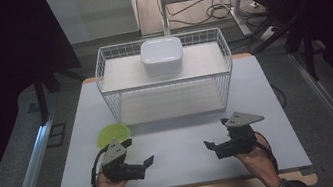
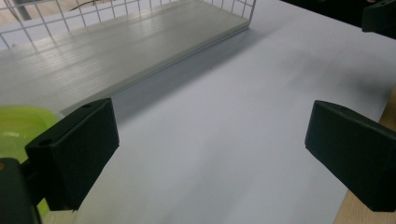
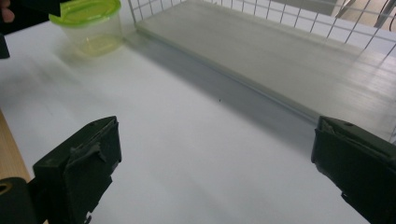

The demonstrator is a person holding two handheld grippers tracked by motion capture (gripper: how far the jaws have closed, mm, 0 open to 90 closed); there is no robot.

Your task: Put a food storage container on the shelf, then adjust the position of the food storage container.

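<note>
**Both grippers spread wide above the counter, green-lidded tub beside the left one**

The left gripper (image 1: 139, 151) has its black fingers (image 2: 74, 154) spread wide apart with nothing between them, only bare counter. The right gripper (image 1: 215, 135) is the same: its fingers (image 3: 79, 172) stand well apart and hold nothing. Both hover near the counter's near edge, the left toward the near-left corner, the right toward the near-right corner, tips turned inward toward each other.

The small clear plastic tub with a lime-green lid (image 1: 113, 133) sits on the white counter (image 1: 182, 141) just beyond the left gripper, on its outer side, close to the near-left corner of the white wire two-tier rack (image 1: 100, 73). It lies outside the fingers' gap; whether the gripper body touches it cannot be told.

The left gripper view catches just a green sliver of the tub (image 2: 18, 126) behind the left-hand finger. The right gripper view shows it whole (image 3: 91, 25), upright, lid on, translucent walls, standing beside the rack's lower shelf. The high view adds a white rounded-square lidded container (image 1: 162, 56) on the rack's upper shelf, and the hands holding each gripper from below.
</note>
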